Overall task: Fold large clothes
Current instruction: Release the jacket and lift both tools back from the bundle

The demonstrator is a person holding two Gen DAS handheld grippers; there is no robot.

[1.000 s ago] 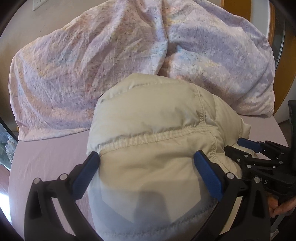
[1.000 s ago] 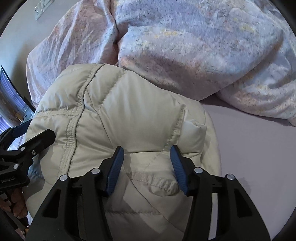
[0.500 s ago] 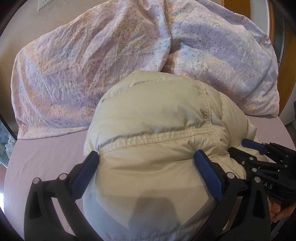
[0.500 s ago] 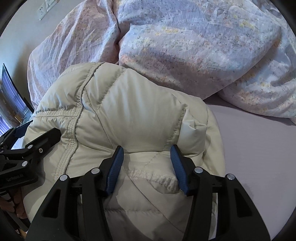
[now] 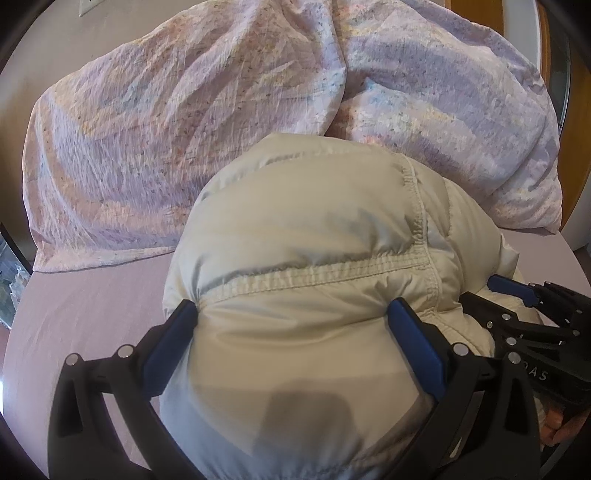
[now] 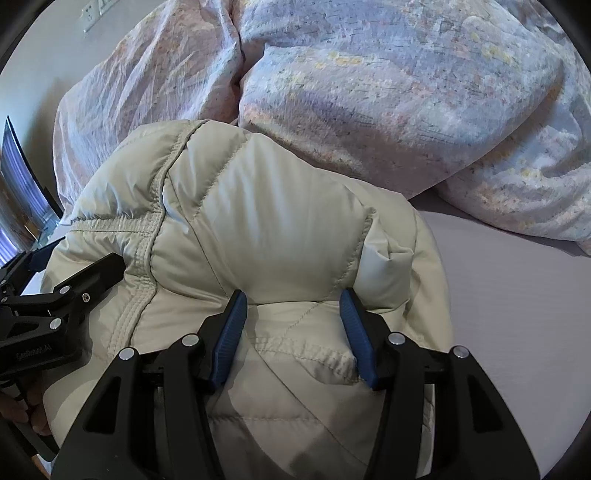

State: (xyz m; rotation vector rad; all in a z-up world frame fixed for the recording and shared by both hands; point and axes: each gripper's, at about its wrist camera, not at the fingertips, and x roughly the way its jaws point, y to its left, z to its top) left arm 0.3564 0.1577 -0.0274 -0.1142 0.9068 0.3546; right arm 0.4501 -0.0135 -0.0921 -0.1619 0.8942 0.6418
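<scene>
1. Cream puffer jacket [image 5: 306,236] bunched in a puffy mound on the bed's mauve sheet [image 5: 81,306], its far edge against the floral duvet [image 5: 155,122] heaped behind it.
2. L gripper [image 5: 293,314]: blue pads wide apart, the jacket's near bulk bulging up betw. them; both pads press into the fabric, a thick seam running across just past the tips.
3. R gripper [image 6: 293,299]: pads closer set, a stitched fold of the jacket pinched betw. them; fabric puckers at the hem there.
4. Both grippers on the same mound, side by side; R one shows at the right edge of the left wrist view [image 5: 517,291], L one at the left edge of the right wrist view [image 6: 88,269].
5. Wall outlet [image 6: 98,13] top-left, above the duvet [image 6: 388,81].
6. Sheet [image 6: 517,295] bare right of the jacket [image 6: 266,206].
</scene>
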